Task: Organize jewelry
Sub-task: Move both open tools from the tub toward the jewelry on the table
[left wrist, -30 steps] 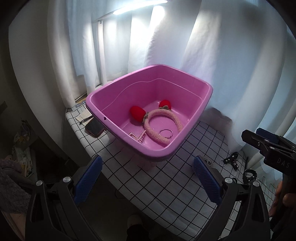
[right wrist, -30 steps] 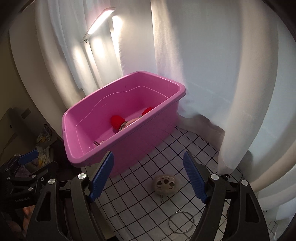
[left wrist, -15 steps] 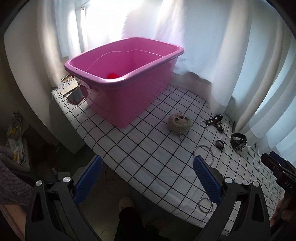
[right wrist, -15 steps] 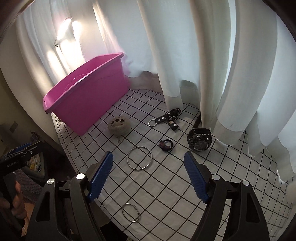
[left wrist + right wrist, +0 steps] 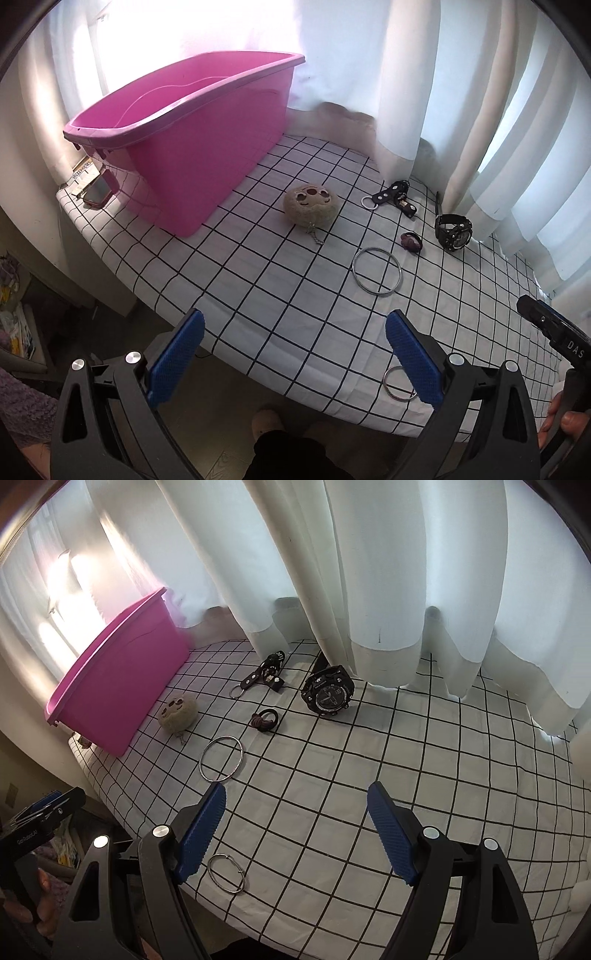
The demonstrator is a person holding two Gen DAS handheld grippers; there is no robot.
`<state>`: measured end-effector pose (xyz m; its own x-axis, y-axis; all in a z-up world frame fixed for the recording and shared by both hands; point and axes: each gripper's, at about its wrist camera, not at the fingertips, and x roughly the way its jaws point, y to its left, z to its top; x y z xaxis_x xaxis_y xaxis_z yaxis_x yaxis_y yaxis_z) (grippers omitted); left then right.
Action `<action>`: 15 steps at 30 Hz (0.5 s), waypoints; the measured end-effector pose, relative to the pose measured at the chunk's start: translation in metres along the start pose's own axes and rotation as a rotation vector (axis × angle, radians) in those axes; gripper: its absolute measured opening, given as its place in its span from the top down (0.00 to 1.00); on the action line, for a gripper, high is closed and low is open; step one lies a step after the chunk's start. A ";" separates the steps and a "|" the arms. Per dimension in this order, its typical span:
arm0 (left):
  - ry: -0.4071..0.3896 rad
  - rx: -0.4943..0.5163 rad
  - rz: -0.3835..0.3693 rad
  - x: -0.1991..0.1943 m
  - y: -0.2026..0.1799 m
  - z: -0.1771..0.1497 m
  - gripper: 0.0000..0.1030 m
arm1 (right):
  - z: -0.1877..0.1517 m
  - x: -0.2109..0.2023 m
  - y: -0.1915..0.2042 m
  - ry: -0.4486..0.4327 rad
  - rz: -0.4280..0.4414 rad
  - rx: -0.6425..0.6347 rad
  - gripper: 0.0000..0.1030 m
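Pink tub waits beside loose jewelry, likely as the collecting bin; left gripper and right gripper hover wide apart, empty, above the bangle.

Tub bright pink. Tablecloth white with black grid lines. Curtains plain white. Watch black, dark dial. Big ring and small ring silver. Round plush charm beige, brown spots on top. Strap keyring black with silver loop. Hair tie black with dark purple knot. Pads blue, ribbed; gripper frames black.
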<state>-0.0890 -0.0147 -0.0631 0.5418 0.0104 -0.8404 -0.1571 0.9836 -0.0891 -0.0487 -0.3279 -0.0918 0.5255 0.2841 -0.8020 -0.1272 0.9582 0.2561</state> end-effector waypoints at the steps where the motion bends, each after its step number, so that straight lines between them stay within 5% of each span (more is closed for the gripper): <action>1: 0.005 0.004 -0.006 0.003 -0.001 -0.002 0.06 | -0.002 0.001 0.000 0.000 -0.015 0.000 0.27; 10: 0.064 -0.012 -0.010 0.024 -0.017 -0.026 0.06 | 0.004 0.006 -0.008 -0.005 -0.045 -0.052 0.27; 15: 0.058 -0.101 0.041 0.027 -0.031 -0.042 0.06 | 0.021 0.019 -0.023 0.004 -0.016 -0.145 0.27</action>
<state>-0.1044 -0.0522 -0.1060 0.4848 0.0364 -0.8738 -0.2621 0.9593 -0.1055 -0.0184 -0.3448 -0.1016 0.5248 0.2690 -0.8076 -0.2398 0.9571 0.1629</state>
